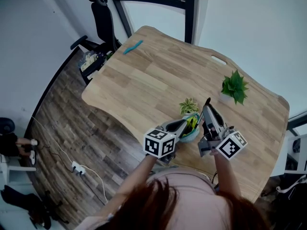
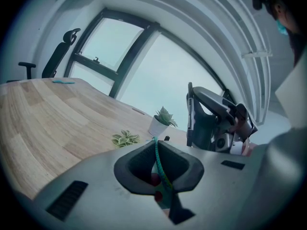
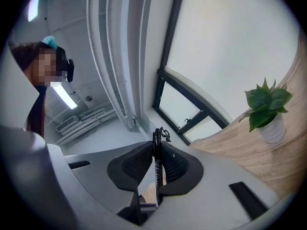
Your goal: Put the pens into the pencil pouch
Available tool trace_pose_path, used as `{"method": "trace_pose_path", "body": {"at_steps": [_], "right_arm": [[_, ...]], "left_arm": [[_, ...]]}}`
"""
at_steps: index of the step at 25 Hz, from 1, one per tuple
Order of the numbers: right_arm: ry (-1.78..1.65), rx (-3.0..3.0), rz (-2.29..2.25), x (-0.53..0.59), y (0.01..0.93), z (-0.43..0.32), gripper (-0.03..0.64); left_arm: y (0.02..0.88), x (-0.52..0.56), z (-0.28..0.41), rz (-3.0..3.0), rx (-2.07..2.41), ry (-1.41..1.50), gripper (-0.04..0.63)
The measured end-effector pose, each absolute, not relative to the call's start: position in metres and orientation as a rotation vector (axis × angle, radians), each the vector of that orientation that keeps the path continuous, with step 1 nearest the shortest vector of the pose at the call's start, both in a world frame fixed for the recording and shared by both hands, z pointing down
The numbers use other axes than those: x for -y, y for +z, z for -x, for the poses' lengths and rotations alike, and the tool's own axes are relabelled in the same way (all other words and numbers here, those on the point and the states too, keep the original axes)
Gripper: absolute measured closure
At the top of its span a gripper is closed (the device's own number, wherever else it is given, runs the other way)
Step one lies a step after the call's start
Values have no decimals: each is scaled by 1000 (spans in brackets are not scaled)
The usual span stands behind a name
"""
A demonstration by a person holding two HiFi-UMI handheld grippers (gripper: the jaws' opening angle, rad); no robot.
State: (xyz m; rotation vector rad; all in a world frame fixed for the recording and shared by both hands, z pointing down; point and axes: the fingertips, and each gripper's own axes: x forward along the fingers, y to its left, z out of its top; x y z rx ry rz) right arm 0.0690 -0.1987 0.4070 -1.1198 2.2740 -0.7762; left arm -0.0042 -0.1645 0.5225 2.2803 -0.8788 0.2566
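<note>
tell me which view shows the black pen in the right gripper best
Right gripper view: the black pen stands clamped upright in the right gripper, barrel print visible. Head view shows only its dark tip; left gripper view shows a thin dark bar, probably it.

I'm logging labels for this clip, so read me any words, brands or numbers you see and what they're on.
Black pen in the right gripper: white print along the barrel, too small to read.
Marker cubes: square patterns only, no words.
No other text shows.
</note>
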Motion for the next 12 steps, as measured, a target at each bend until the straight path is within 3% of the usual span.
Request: {"method": "trace_pose_path", "body": {"at_steps": [12], "right_arm": [[-682, -2526, 1162, 188, 451, -31, 565]], "left_arm": [[522, 166, 7, -2273, 893, 249, 581]]}}
